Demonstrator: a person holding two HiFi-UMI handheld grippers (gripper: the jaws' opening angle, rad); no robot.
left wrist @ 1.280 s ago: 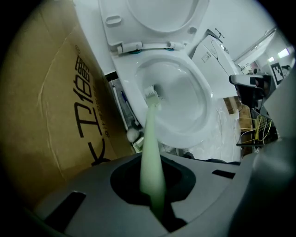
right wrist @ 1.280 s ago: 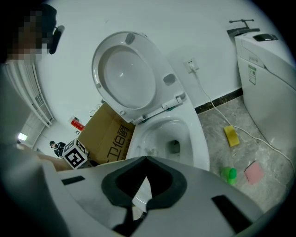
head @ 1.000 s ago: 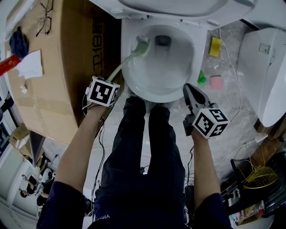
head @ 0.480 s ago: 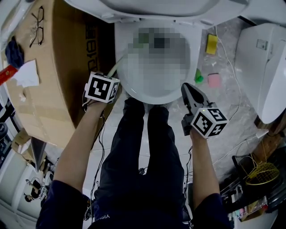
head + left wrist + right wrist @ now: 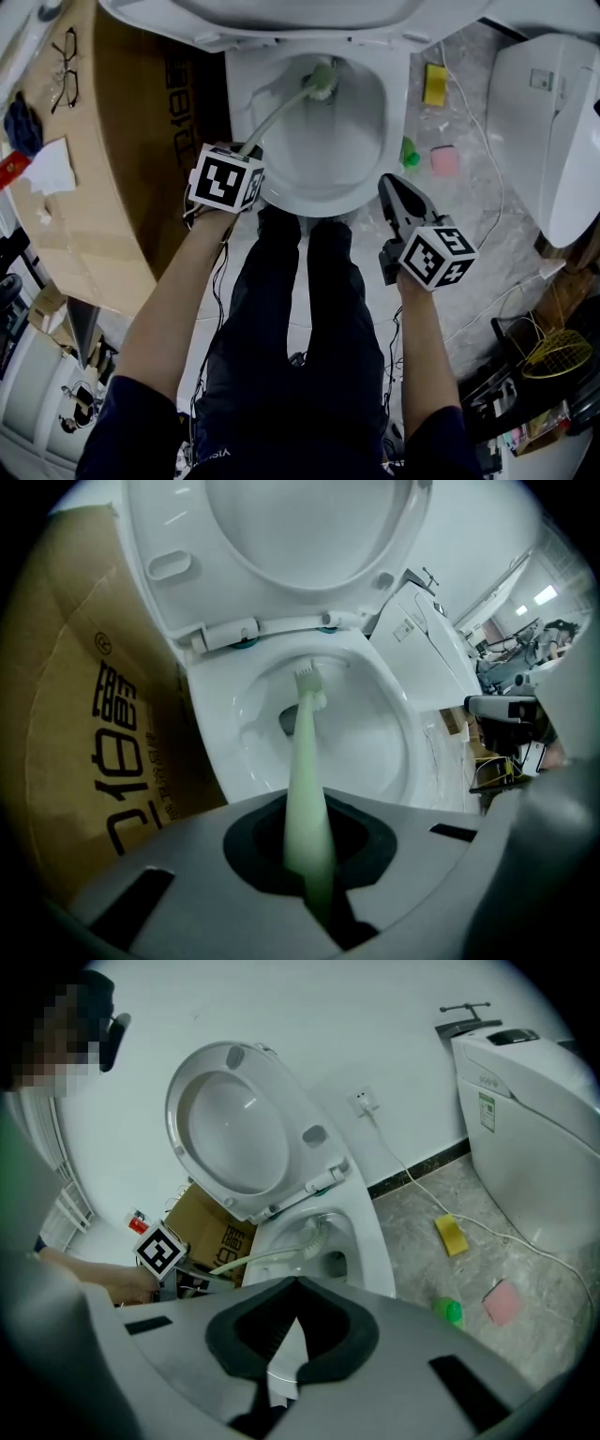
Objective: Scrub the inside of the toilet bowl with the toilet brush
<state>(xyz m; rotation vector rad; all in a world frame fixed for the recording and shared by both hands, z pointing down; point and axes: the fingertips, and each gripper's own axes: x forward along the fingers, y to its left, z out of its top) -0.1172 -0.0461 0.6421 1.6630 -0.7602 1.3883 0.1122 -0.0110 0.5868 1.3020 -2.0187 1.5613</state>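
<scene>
The white toilet bowl [image 5: 281, 192] stands open at the top of the head view, its seat and lid [image 5: 300, 546] raised. My left gripper [image 5: 246, 155] sits at the bowl's front left rim, shut on the pale green handle of the toilet brush [image 5: 281, 108]. The brush head [image 5: 324, 79] reaches the back of the bowl, beside the dark drain hole. In the left gripper view the handle [image 5: 305, 789] runs from between the jaws [image 5: 309, 874] down to the head [image 5: 309, 682]. My right gripper [image 5: 392, 187] hovers at the front right rim, shut and empty [image 5: 295, 1281].
A large cardboard box [image 5: 103, 169] with glasses [image 5: 64, 61] on top stands left of the toilet. On the floor to the right lie a yellow sponge [image 5: 434, 84], a green object [image 5: 410, 152], a pink sponge [image 5: 444, 161] and a white cable [image 5: 487, 159]. Another white fixture [image 5: 548, 122] stands further right.
The brush head has swept from the bowl's left wall to its back, near the drain. The left gripper has shifted slightly right toward the rim. The right gripper has stayed put.
</scene>
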